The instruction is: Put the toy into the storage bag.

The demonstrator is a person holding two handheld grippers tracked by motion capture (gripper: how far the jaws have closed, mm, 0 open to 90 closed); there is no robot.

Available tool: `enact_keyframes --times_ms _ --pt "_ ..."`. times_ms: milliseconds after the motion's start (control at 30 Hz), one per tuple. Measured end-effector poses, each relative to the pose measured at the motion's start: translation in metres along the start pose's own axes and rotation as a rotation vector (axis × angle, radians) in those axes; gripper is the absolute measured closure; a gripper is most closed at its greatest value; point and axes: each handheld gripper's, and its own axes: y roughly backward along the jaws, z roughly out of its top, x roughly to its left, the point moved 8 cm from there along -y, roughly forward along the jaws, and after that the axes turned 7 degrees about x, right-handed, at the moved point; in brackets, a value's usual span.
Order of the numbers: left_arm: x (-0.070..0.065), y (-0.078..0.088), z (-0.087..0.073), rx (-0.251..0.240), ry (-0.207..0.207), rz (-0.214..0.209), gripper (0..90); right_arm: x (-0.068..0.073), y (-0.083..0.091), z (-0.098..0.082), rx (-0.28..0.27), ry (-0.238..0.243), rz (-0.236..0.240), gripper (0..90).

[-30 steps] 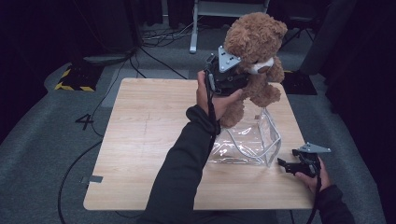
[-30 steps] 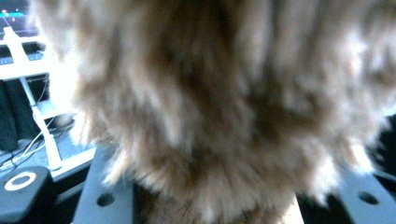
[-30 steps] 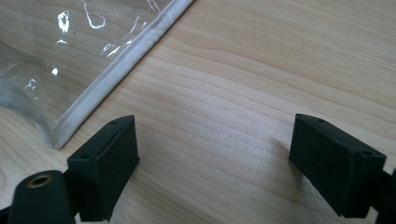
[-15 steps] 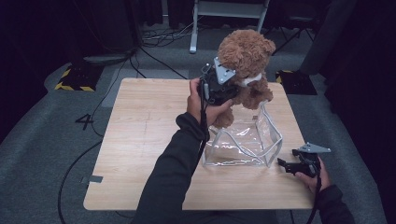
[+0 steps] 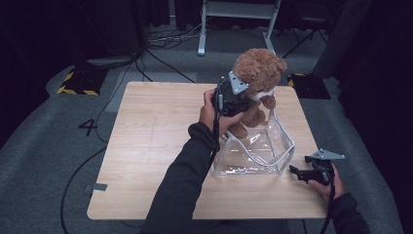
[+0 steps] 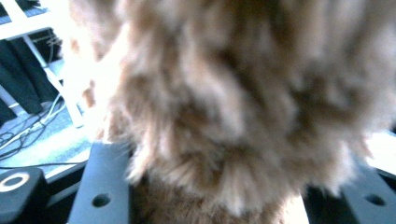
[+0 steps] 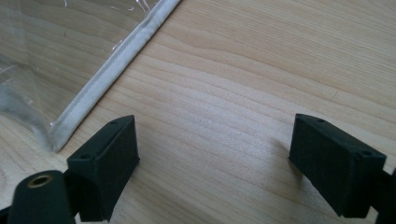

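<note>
Filling left tool [image 5: 242, 96], teddy bear [image 5: 258, 73] between jaws

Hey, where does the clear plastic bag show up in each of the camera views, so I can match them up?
High view: the clear plastic bag stands open right of centre on the table, under the teddy bear.
Left gripper view: brown fur of the teddy bear up close between the jaws.
Right gripper view: the bag's white-edged corner lies at upper left.
Shared landmark: the light wood table in the high and right gripper views.
</note>
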Motion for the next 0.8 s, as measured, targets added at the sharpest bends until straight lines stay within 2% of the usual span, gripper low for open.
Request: enact_keyframes --times_ms 100,167,200,300,500,600,700,733,800 --pt "-0.005 -0.006 -0.002 0.012 -0.003 -0.011 47.5 0.000 0.000 0.000 0.000 0.001 0.001 15.3" --pt "-0.006 -0.009 -0.004 0.026 -0.006 -0.004 47.1 0.000 0.000 0.000 0.000 0.001 0.001 15.2" --pt "-0.006 -0.012 -0.006 0.042 -0.018 0.005 46.7 0.000 0.000 0.000 0.000 0.000 0.001 15.3" --pt "-0.011 -0.020 -0.012 0.092 -0.035 -0.005 45.4 0.000 0.000 0.000 0.000 0.001 0.001 15.3" --pt "-0.014 -0.024 -0.016 0.161 -0.086 -0.007 44.4 0.000 0.000 0.000 0.000 0.001 0.001 15.3" --pt "-0.015 -0.025 -0.019 0.198 -0.092 -0.028 43.9 0.000 0.000 0.000 0.000 0.001 0.001 15.2" --pt "-0.015 -0.028 -0.024 0.257 -0.098 -0.054 43.8 0.000 0.000 0.000 0.000 0.001 0.001 15.3" --pt "-0.016 -0.030 -0.027 0.294 -0.111 -0.065 43.7 0.000 0.000 0.000 0.000 0.001 0.001 15.3" --pt "-0.017 -0.032 -0.030 0.331 -0.136 -0.074 43.7 0.000 0.000 0.000 0.000 0.001 0.001 15.3"
